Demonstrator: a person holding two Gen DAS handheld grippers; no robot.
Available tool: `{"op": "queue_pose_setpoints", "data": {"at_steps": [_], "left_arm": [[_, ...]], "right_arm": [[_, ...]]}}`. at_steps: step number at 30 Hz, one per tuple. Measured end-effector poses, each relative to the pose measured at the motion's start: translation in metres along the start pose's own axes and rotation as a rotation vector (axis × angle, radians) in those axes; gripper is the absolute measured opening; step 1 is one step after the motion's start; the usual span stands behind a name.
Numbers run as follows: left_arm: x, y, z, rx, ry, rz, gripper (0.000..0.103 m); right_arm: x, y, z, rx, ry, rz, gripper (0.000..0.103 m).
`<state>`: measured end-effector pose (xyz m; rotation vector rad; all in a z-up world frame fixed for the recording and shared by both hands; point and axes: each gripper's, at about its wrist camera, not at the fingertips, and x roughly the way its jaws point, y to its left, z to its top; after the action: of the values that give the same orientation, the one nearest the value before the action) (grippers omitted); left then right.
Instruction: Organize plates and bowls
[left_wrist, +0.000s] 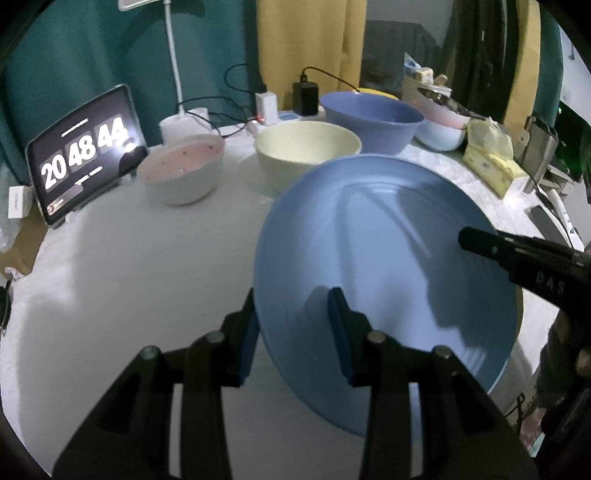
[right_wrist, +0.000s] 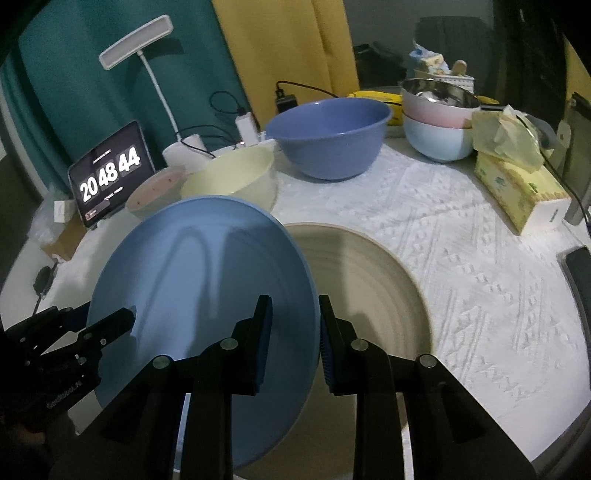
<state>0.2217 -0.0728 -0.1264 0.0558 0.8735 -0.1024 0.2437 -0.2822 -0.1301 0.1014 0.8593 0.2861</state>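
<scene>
While both grippers pinch opposite rims of the blue plate (right_wrist: 199, 295), the beige plate (right_wrist: 369, 288) lies just right.

Tablet (left_wrist: 83, 155) screen reads "20 48 44"; right gripper (left_wrist: 476, 242) body lettered "DAS".

The plate (right_wrist: 199, 291) hung tilted between the left gripper (left_wrist: 293, 334) and right gripper (right_wrist: 293, 341), over the near edge of a second plate (right_wrist: 373, 295) lying on the table (right_wrist: 480, 266); behind stood a row of bowls (four across): small bowl (left_wrist: 183, 168) leftmost, then wide bowl (left_wrist: 306, 153), large bowl (right_wrist: 327, 134), stacked bowls (right_wrist: 437, 127); a clock tablet (left_wrist: 83, 157) stood farthest left; a tissue box (right_wrist: 517, 188) lay right.
</scene>
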Motion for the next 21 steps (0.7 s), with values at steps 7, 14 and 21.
{"op": "queue_pose_setpoints", "data": {"at_steps": [7,14,21], "left_arm": [[0.008,-0.018,0.004,0.022,0.009,-0.014,0.038],[0.016,-0.03,0.007,0.045,0.018,-0.026,0.038],[0.026,-0.039,0.009,0.069,0.035,-0.038,0.038]], "right_arm": [[0.0,-0.019,-0.002,0.028,0.001,-0.013,0.026],[0.001,-0.034,-0.005,0.047,-0.005,-0.027,0.026],[0.002,-0.043,-0.006,0.064,-0.006,-0.056,0.026]]}}
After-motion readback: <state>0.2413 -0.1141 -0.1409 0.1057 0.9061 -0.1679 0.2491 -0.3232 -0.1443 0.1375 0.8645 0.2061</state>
